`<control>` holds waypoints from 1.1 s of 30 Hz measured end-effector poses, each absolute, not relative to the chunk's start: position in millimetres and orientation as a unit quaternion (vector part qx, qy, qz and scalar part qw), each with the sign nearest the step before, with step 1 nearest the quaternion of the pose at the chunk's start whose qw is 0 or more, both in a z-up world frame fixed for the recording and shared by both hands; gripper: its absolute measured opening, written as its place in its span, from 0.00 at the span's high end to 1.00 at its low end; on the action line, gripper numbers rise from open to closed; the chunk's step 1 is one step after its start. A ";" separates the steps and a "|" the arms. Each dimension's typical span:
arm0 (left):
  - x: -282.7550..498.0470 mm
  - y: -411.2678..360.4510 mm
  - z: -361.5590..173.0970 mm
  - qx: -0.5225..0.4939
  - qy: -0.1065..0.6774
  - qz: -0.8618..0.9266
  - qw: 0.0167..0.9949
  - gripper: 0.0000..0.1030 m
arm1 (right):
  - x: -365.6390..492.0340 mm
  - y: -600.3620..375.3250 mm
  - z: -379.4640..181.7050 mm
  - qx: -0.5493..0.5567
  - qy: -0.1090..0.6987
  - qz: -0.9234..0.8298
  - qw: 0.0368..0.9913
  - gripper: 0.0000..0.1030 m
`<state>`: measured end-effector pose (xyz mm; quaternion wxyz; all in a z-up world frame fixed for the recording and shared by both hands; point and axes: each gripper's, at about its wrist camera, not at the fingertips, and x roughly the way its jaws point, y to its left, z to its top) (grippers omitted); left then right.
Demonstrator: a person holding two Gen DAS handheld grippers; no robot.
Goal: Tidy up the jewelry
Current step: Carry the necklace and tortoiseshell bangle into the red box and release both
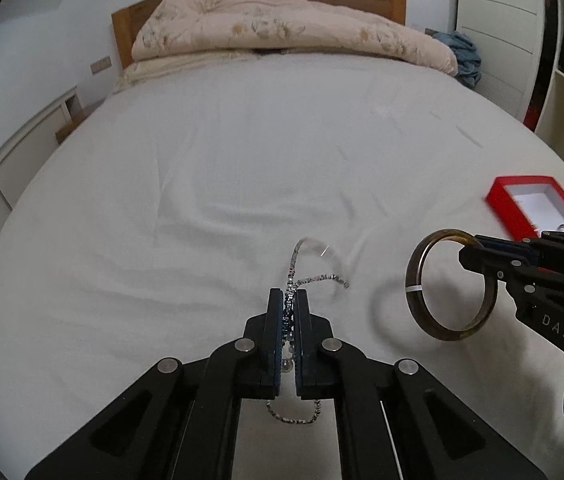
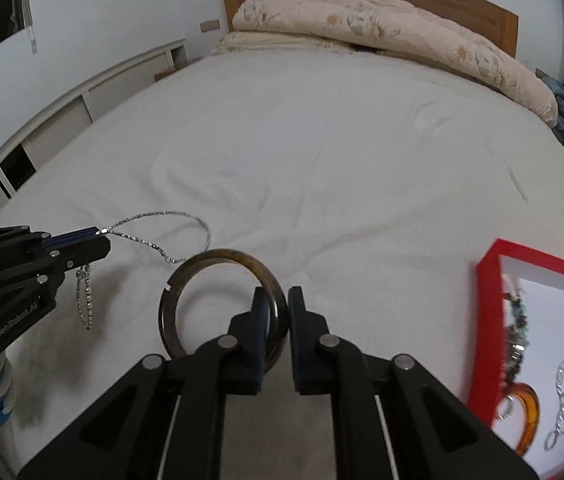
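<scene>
Two claws: each carries one piece above the bed (image 1: 241, 168).
Left claw (image 1: 290, 304): pressed together on the silver chain (image 1: 314, 276), lower centre of its view, ends dangling.
Right claw (image 2: 279, 308): pinching the brown bangle (image 2: 185, 280) by its rim.
Red box (image 2: 490, 280): lower right, already holding jewelry.
Advice: carry both over the box, lower the chain slowly so it doesn't snag the rim, then release.
</scene>
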<state>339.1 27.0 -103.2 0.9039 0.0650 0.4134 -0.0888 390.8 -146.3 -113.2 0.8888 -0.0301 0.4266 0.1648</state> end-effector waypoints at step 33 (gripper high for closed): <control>260.7 -154.9 44.1 0.106 0.319 -0.199 0.921 0.96 | 273.0 -332.6 51.6 -0.003 0.325 0.045 0.945 0.91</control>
